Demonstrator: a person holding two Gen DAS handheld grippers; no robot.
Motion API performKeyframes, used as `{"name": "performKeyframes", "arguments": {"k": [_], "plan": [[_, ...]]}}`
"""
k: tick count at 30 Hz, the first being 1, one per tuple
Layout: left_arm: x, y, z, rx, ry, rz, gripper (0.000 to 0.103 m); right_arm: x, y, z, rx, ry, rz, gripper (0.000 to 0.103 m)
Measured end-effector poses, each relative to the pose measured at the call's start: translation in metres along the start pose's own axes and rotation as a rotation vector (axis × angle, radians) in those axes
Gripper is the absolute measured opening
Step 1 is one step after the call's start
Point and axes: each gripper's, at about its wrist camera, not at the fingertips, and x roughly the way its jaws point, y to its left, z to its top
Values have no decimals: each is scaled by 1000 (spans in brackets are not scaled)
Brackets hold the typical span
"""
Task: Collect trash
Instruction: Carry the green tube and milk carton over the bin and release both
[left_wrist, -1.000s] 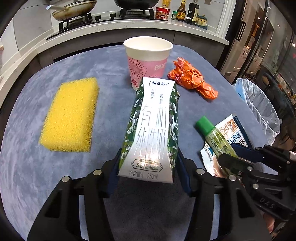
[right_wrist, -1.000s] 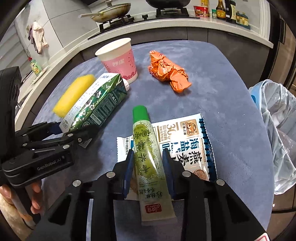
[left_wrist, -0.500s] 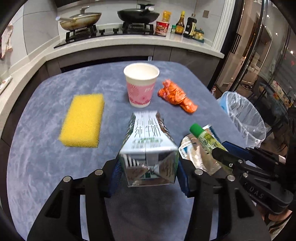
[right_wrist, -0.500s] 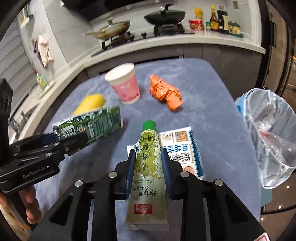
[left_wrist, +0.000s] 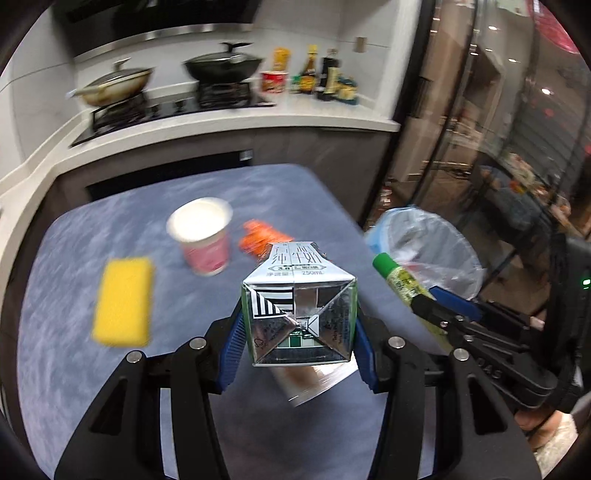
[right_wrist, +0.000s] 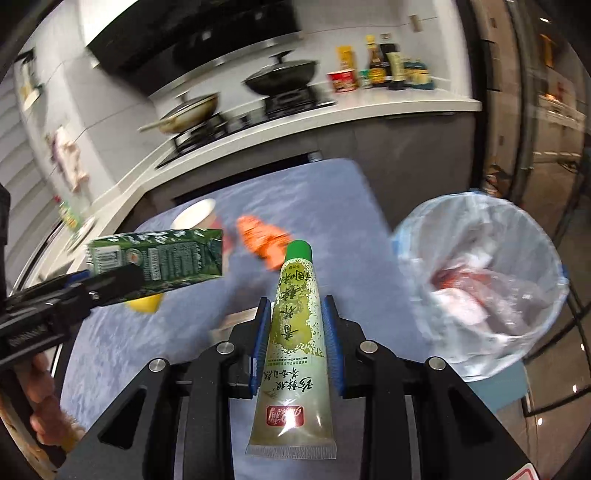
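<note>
My left gripper is shut on a green-and-white milk carton, held in the air with its foil base toward the camera; the carton also shows at the left of the right wrist view. My right gripper is shut on a green-capped wasabi tube, raised above the table; the tube appears at the right of the left wrist view. A bin lined with a clear bag stands beside the table's right edge, with some trash inside. On the blue table lie a crumpled orange wrapper and a pink paper cup.
A yellow sponge lies at the table's left. A snack packet peeks out below the carton. Behind the table runs a white counter with a stove, two pans and several bottles. A hand grips the left tool.
Both grippers have lifted off the table with the carton and the tube. The carton has tipped so its base faces the camera. The bin now fills more of the right wrist view.
</note>
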Motion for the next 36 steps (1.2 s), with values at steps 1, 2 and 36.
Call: {"name": "performKeyframes", "arguments": {"k": [1,2,36], "plan": [[5,-11,7,21,-2,-20,49,-4,-13,3,26,-8,-17,27],[8,-19,12,35,-4,-34,49,-6,-23,6,45,-15,-34,27],[191,-189,53,191,113,-134,64,33,-213,45,237,-8,-301,46]]}}
